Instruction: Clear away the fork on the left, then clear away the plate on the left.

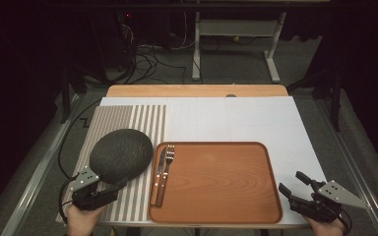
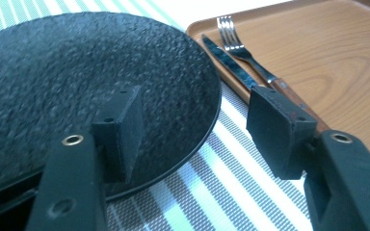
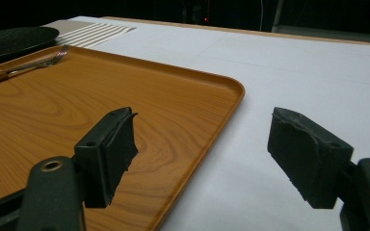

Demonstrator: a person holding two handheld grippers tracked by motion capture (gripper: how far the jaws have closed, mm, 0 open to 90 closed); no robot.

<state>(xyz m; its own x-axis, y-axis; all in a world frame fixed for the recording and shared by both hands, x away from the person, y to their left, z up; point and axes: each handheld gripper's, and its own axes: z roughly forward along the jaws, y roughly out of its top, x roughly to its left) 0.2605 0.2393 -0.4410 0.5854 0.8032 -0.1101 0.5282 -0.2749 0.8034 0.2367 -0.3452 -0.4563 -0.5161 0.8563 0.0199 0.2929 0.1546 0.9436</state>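
The dark, pebbly-textured round plate (image 1: pixel 121 156) lies on the striped mat (image 1: pixel 142 125) at the desk's 8 o'clock. The left tool (image 1: pixel 109 188) straddles its near rim, jaws spread, one jaw hiding part of it. The right tool (image 1: pixel 292 183) hangs spread at 4 o'clock.

No legible text, label, brand or number anywhere — none on any surface.

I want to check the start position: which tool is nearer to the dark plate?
Left. The left tool is at the near edge of the dark plate, jaws open. The right tool is far off, beyond the right edge of the wooden tray.
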